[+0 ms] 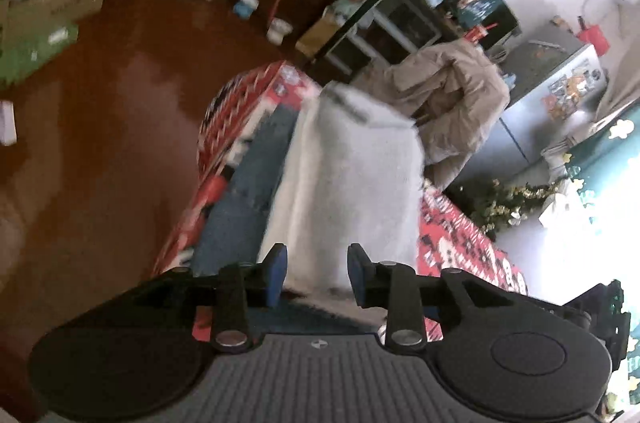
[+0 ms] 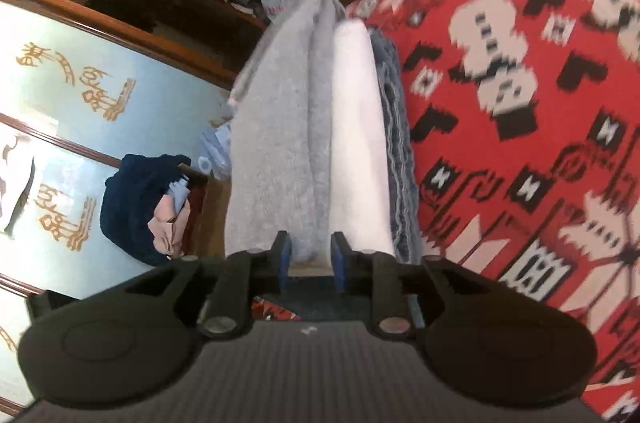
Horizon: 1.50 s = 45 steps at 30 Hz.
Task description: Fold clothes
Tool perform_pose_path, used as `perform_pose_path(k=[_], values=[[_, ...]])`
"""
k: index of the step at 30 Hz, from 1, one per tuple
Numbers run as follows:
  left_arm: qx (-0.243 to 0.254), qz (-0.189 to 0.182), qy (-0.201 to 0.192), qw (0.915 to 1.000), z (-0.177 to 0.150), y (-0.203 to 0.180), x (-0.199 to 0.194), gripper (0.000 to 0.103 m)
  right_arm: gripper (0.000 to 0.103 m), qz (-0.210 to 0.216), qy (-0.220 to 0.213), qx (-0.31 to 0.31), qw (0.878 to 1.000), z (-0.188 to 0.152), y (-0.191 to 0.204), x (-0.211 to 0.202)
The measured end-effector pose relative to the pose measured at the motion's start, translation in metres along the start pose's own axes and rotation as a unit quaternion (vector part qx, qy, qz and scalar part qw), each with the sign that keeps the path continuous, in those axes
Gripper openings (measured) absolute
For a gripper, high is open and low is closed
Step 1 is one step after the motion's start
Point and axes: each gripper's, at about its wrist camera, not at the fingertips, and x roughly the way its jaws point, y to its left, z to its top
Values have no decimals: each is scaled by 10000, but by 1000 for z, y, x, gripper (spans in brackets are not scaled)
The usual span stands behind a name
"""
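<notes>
A folded light grey fleece garment [image 1: 348,179] lies on top of a blue garment [image 1: 244,183] on a red patterned cloth [image 1: 460,239]. My left gripper [image 1: 317,275] is open over the near edge of the grey garment, with nothing between its blue pads. In the right wrist view the grey garment [image 2: 280,143] shows as stacked folds seen edge-on, with a white layer [image 2: 360,143] and the blue garment [image 2: 400,151] beside it. My right gripper [image 2: 311,261] has its jaws around the near end of the grey folds, with a gap still showing.
The red patterned cloth [image 2: 520,103] covers the surface to the right. A beige coat [image 1: 452,95] hangs over a chair behind the pile. Cardboard boxes [image 1: 52,3] stand on the brown floor [image 1: 100,103]. A basket holds dark blue clothes [image 2: 136,207].
</notes>
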Motion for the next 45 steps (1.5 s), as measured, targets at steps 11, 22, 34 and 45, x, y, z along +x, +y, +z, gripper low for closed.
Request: perform_pose_path(k=[11, 22, 34, 45], values=[[930, 298, 445, 9942, 3, -32, 57, 11, 13, -223, -228, -617, 9976, 5, 41, 16], [1257, 817, 409, 9879, -27, -28, 13, 9, 15, -308, -82, -1127, 9931, -48, 48, -6], [1713, 1174, -194, 9780, -74, -88, -75, 70, 59, -1134, -619, -2375, 9628, -92, 101, -124], [2252, 1832, -332, 9564, -133, -125, -107, 92, 100, -1701, -1003, -2993, 9335, -162, 125, -212]])
